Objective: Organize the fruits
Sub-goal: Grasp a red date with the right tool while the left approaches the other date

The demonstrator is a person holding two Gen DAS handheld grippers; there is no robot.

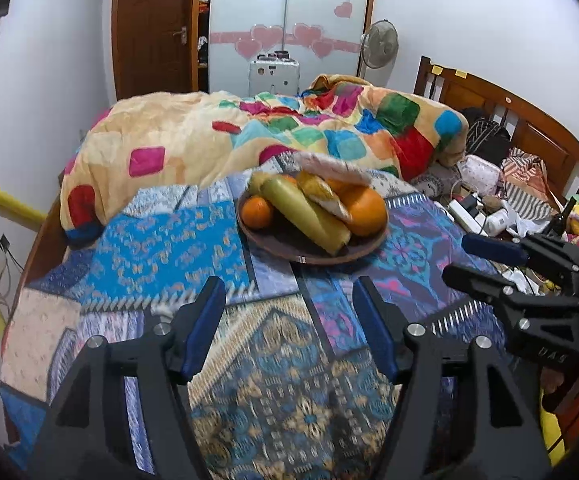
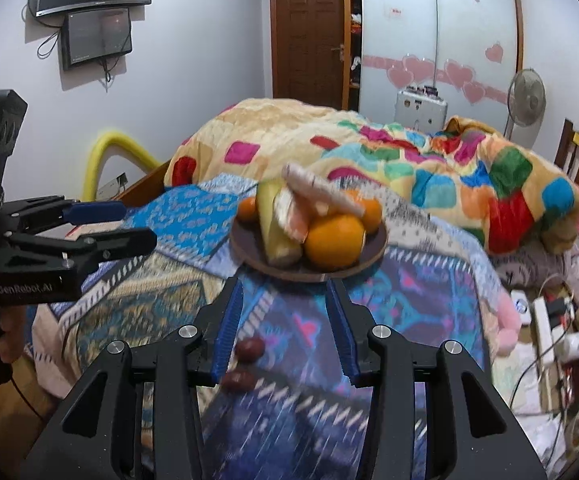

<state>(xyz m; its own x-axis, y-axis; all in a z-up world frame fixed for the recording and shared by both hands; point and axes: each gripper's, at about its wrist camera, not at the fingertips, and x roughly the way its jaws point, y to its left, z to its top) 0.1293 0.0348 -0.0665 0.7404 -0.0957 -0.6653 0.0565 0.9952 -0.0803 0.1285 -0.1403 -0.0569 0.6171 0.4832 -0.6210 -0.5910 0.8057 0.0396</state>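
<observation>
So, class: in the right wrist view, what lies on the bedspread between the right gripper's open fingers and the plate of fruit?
Two small dark red fruits lie near the right gripper's left finger; beyond them, only bare bedspread reaches the plate.

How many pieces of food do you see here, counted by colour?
Orange round fruits: 3
Yellow-green long piece: 1
Pale long pieces: 2
Dark red small fruits, on the blanket: 2
Total: 8, as far as visible
</observation>
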